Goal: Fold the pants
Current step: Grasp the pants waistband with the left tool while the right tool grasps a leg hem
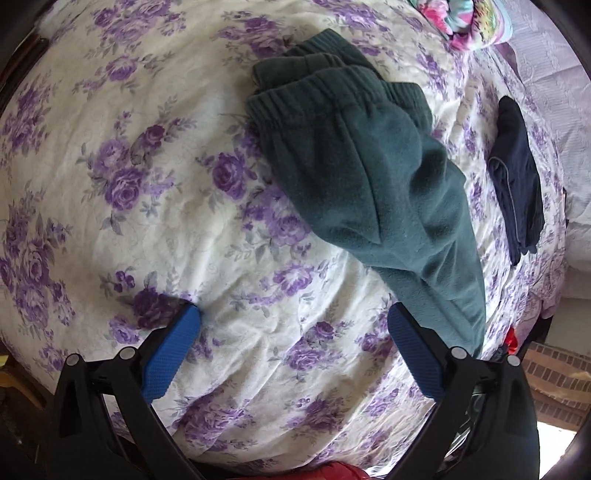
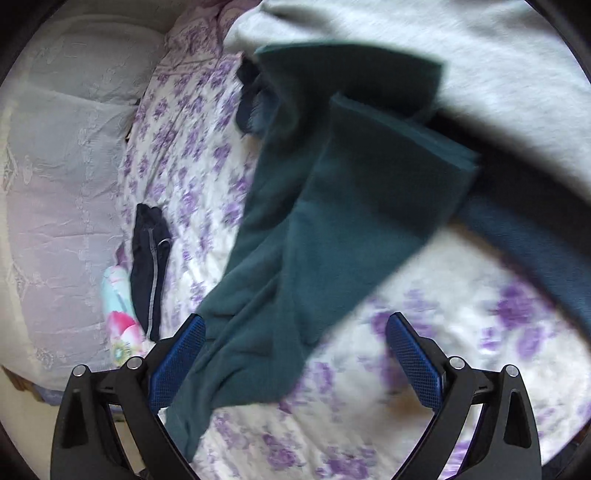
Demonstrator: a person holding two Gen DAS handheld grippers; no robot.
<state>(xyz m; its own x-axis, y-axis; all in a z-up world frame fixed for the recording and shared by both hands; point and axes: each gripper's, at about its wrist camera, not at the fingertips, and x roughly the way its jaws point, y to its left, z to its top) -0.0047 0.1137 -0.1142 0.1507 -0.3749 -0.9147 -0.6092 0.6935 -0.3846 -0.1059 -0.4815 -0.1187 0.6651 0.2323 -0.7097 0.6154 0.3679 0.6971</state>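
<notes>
Dark green fleece pants lie on the floral bedsheet, waistband at the far end, legs running toward the near right edge of the bed. My left gripper stands open above bare sheet, its right finger just left of the pant leg. In the right wrist view the same pants stretch diagonally, blurred, with the leg end passing beside the left finger. My right gripper is open, holding nothing. A grey sleeve crosses the upper right.
Folded dark navy pants lie to the right on the bed, seen also as navy pants. A colourful bundle sits at the far side. A pale lilac cover borders the sheet. Brick floor shows past the bed edge.
</notes>
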